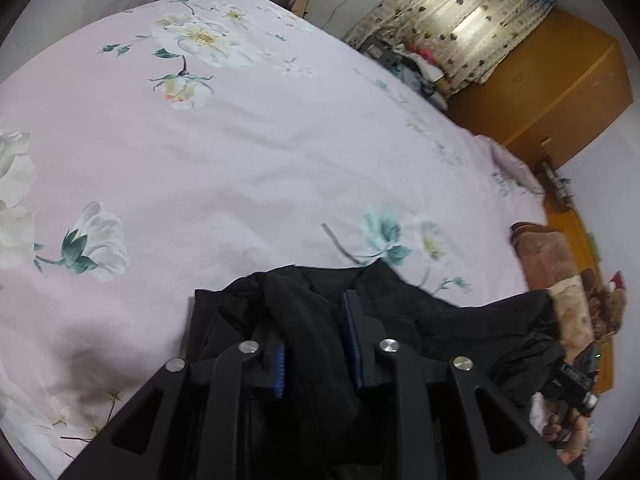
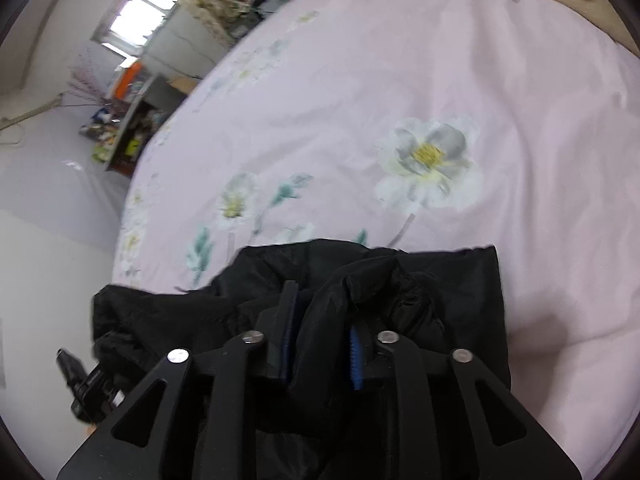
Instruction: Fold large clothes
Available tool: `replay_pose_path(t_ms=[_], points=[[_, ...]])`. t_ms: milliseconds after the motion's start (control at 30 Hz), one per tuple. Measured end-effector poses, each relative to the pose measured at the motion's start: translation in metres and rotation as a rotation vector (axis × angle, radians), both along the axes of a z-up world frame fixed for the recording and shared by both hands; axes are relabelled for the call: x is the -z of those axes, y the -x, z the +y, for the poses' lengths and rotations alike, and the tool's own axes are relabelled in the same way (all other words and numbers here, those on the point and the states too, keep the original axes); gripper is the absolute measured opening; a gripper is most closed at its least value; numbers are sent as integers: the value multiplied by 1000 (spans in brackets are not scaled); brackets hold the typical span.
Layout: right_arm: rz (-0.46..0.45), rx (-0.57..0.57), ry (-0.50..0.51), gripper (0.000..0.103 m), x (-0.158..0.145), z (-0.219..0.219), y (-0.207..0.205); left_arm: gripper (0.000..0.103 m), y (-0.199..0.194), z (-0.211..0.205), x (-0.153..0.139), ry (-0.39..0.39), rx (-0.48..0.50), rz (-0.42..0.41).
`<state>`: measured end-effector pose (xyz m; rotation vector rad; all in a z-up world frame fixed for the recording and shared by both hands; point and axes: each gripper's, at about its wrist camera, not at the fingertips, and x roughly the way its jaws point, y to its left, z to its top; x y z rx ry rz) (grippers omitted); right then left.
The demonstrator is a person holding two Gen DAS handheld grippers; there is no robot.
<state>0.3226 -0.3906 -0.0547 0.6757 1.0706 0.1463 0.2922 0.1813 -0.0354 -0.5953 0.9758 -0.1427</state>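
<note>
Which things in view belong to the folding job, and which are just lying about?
Job: black garment; left hand-held gripper; right hand-held gripper; floral bedsheet as work surface.
Lying about: brown blanket; clothes pile; cluttered shelf.

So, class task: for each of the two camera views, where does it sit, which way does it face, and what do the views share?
Left wrist: sits on the left gripper, facing down along its fingers at the black garment on the flowered bed sheet; the person's other hand shows at lower right.
Right wrist: sits on the right gripper, facing down at the black garment and bed sheet; the other gripper shows at lower left.
Shared: the same garment, bunched between both pairs of fingers, the sheet and the curtained window.
</note>
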Motion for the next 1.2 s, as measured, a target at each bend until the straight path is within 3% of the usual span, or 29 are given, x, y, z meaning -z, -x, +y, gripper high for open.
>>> replay_pose_path(t_ms=[100, 133, 167, 267, 367, 467, 600, 700, 800, 933, 1033, 1200], points=[[-88, 1, -93, 53, -22, -9, 12, 54, 7, 11, -17, 92, -4, -76], [-120, 11, -112, 64, -28, -11, 15, 56, 8, 13, -22, 109, -9, -84], [-144, 23, -104, 66, -34, -11, 19, 58, 8, 12, -25, 116, -14, -84], [-217, 27, -20, 66, -54, -4, 26, 65, 10, 9, -33, 109, -17, -97], [-290, 7, 67, 66, -71, 5, 34, 81, 16, 10, -48, 46, -41, -165], [-307, -40, 150, 66, -75, 18, 38, 81, 21, 9, -61, -10, -43, -200], [-308, -117, 243, 66, -68, 46, 52, 81, 38, -24, -65, -65, 75, -229], [-332, -201, 323, 66, -58, 80, 69, 81, 49, -67, -48, -114, 205, -216], [-290, -258, 414, 66, -30, 107, 66, 81, 44, -97, -19, -205, 251, -181], [-232, -225, 544, 67, 7, 105, 43, 80, 22, -101, 8, -300, 185, -156], [-192, -191, 527, 69, 21, 95, 26, 80, 14, -102, 18, -384, 143, -173], [-169, -129, 531, 69, 41, 84, 17, 83, 11, -108, 41, -420, 119, -213]])
